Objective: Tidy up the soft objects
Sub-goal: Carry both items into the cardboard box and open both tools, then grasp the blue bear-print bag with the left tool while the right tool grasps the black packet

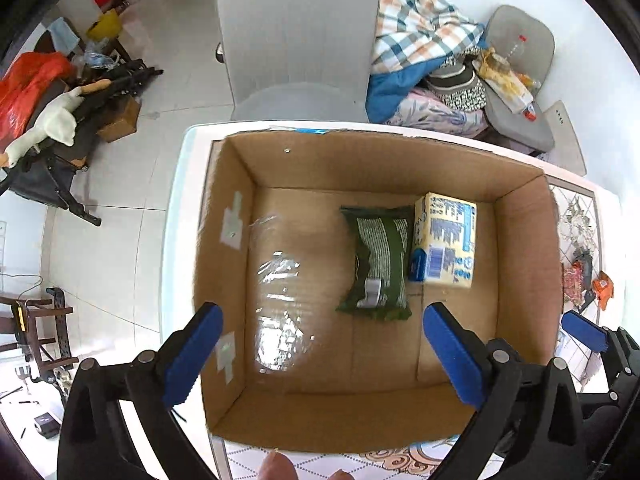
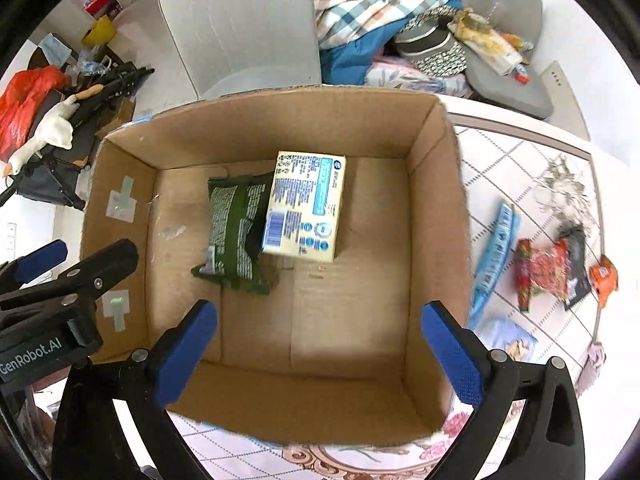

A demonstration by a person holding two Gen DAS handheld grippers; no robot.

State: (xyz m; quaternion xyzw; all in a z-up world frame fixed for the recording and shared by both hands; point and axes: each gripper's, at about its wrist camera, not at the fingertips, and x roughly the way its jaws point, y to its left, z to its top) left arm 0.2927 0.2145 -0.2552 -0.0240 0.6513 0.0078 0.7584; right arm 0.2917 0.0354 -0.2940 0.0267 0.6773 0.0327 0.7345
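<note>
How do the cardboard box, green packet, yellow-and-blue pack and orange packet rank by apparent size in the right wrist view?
Largest to smallest as they look:
1. cardboard box
2. yellow-and-blue pack and green packet, too alike to rank
3. orange packet, out on the table; fisheye edge distortion makes its real size unsure

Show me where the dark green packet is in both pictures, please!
Left wrist view: the dark green packet lies on the cardboard box floor, right of centre.
Right wrist view: the same packet lies left of centre on the box floor.
Shared landmark: in both, the yellow and blue pack sits against the packet's right side.
</note>
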